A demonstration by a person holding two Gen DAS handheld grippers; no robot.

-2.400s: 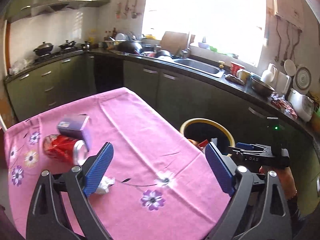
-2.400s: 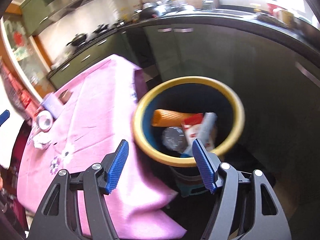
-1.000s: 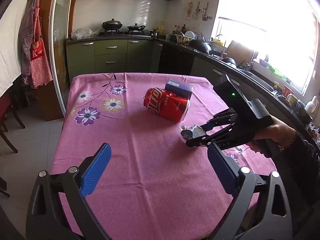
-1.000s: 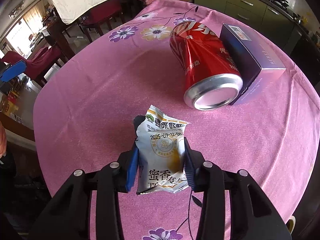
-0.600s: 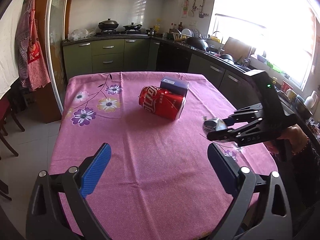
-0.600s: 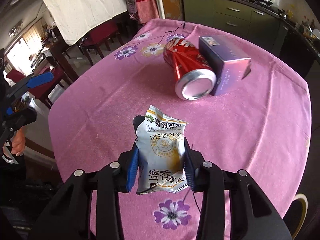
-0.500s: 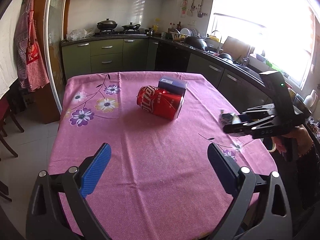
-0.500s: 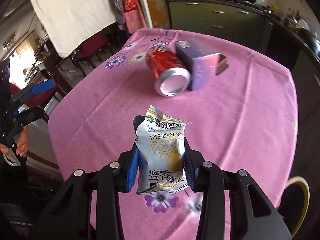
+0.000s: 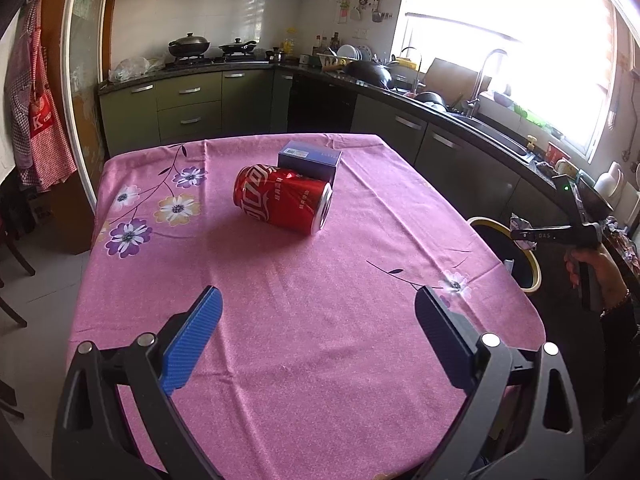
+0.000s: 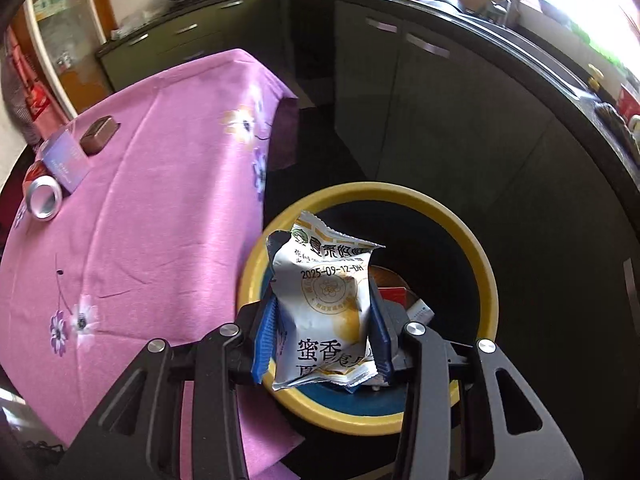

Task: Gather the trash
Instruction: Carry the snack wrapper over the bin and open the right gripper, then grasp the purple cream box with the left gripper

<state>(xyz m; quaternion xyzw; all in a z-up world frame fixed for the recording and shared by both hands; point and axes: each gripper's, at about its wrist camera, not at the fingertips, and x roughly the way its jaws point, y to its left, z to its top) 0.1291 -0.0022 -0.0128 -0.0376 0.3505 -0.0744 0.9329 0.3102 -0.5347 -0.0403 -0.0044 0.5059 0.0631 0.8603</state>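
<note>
My right gripper [image 10: 322,334] is shut on a white snack wrapper [image 10: 326,300] and holds it over the yellow-rimmed trash bin [image 10: 472,240], which has trash inside. In the left wrist view the right gripper [image 9: 520,235] hovers over the bin [image 9: 534,268] beside the table's right edge. My left gripper [image 9: 316,338] is open and empty above the near part of the pink tablecloth [image 9: 280,300]. A red soda can [image 9: 282,204] lies on its side against a blue box [image 9: 310,160] on the table; both also show in the right wrist view, the can [image 10: 40,192] and the box [image 10: 66,158].
Dark green kitchen cabinets [image 9: 460,160] and a counter with a sink run along the right, close behind the bin. A stove with pans [image 9: 208,46] stands at the back. A chair [image 9: 8,248] stands left of the table.
My right gripper has carried the wrapper off the table to above the trash bin. The left gripper has stayed open over the near table edge.
</note>
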